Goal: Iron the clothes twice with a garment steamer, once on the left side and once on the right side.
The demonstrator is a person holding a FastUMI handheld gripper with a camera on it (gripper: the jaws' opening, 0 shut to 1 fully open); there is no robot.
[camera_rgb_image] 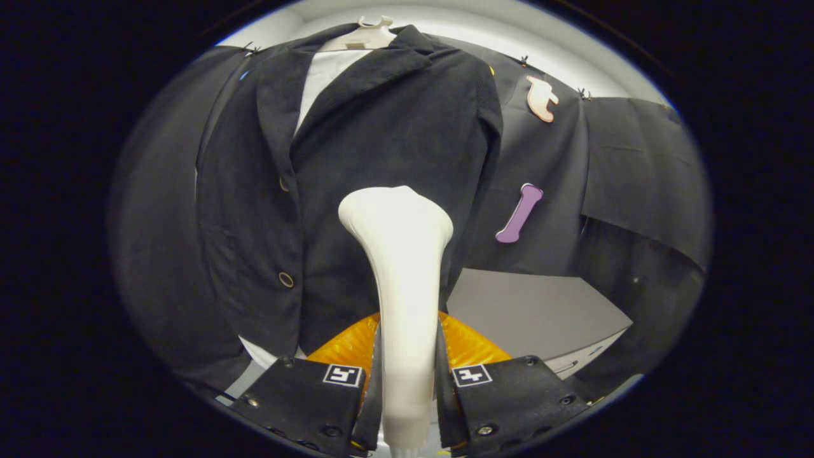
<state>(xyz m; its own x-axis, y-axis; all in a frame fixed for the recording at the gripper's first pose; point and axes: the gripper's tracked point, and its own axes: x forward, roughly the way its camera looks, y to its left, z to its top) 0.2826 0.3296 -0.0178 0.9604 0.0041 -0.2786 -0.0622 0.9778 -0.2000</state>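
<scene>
Steamer (402,267) clamped in the fingers, head up against the hanging jacket (356,165)

The gripper (407,388) has its fingers closed on both sides of the steamer's narrow handle, the wide head rising beyond them to about mid-jacket, just right of the button line; whether it touches the cloth I cannot tell. The steamer looks rigid, smooth and probably slippery, top-heavy at the head, so the low grip on the waist suits it. The jacket is soft and hangs free on a pale hanger (369,35) over a white shirt (327,73), so it will likely swing under pressure. An orange base (467,343) sits below, a grey bench (540,312) to the right; buttons (286,279) and lapels may snag
</scene>
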